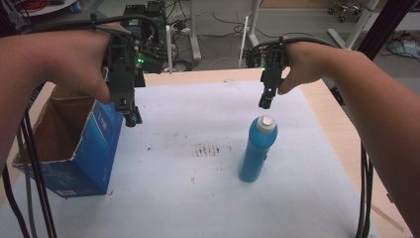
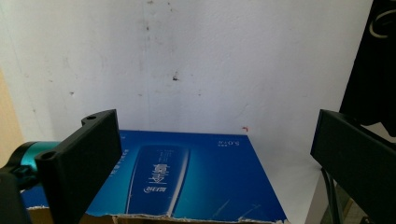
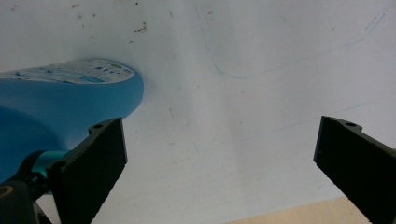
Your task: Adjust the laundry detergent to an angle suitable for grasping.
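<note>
Bottle [image 1: 257,148] stands upright on the white table [image 1: 198,198], right of the blue box [image 1: 94,153]. Right gripper [image 1: 265,101] hovers just above its cap, jaws spread, empty; left gripper [image 1: 131,116] likewise gapes over the box. Likely next: lower and clamp.

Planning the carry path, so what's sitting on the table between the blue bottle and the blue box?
Nothing stands there. In the high view, only bare white table cover with some dark specks separates the blue bottle from the blue box.

White-covered table [image 1: 198,208]: blue bottle [image 1: 257,148] upright, open blue carton [image 1: 74,148] at left.
</note>
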`<action>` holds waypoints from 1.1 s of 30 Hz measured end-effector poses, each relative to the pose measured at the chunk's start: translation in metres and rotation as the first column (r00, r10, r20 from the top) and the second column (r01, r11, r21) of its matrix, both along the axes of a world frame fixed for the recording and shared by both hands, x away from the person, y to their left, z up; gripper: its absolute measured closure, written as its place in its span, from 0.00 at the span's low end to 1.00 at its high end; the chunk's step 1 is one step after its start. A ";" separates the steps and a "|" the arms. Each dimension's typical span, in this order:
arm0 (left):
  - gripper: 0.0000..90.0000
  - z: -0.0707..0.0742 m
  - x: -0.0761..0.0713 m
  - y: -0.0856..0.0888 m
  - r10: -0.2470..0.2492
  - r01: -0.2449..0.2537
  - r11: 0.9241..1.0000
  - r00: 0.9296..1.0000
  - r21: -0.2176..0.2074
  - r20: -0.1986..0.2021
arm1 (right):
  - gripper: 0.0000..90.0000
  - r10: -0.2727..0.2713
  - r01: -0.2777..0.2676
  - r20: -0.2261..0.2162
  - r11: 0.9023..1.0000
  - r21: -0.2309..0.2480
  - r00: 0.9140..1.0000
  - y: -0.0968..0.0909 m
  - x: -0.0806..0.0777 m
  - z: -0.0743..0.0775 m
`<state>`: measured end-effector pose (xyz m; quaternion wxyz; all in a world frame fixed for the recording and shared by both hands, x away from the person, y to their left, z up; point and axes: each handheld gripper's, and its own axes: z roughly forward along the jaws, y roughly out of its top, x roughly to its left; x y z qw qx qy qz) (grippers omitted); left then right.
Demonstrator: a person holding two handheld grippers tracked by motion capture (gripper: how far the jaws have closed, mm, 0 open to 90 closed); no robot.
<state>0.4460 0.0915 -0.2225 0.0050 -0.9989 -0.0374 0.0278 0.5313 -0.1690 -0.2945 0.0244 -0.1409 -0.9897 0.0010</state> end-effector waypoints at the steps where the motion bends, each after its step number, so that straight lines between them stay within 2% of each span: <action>1: 0.02 0.000 0.000 0.000 0.003 -0.003 1.000 1.000 0.000 -0.002 | 0.02 0.001 -0.001 0.000 1.000 -0.002 1.000 0.000 0.000 0.000; 21: 0.02 0.002 -0.005 0.000 0.012 -0.013 1.000 1.000 0.012 0.010 | 0.02 0.005 -0.005 0.006 1.000 0.012 1.000 0.000 -0.001 0.002; 25: 0.02 0.004 -0.008 0.000 0.019 -0.019 1.000 1.000 0.013 0.018 | 0.02 -0.001 0.001 0.016 1.000 -0.001 1.000 -0.001 -0.002 0.003; 27: 0.02 0.005 -0.010 0.000 0.031 -0.031 1.000 0.999 0.001 0.020 | 0.02 0.003 -0.003 0.020 1.000 0.000 1.000 -0.002 -0.003 0.004; 30: 0.02 0.007 -0.017 0.000 0.061 -0.061 0.997 0.998 -0.041 0.015 | 0.02 0.001 -0.001 0.025 1.000 0.002 1.000 -0.002 -0.005 0.005; 32: 0.02 0.007 -0.025 0.000 0.095 -0.093 0.993 0.995 -0.078 0.016 | 0.02 0.009 -0.009 0.033 1.000 0.001 0.999 -0.003 -0.006 0.007; 33: 0.02 0.005 -0.036 -0.001 0.121 -0.118 0.987 0.992 -0.114 0.024 | 0.02 0.006 -0.007 0.033 1.000 0.003 0.999 -0.003 -0.008 0.008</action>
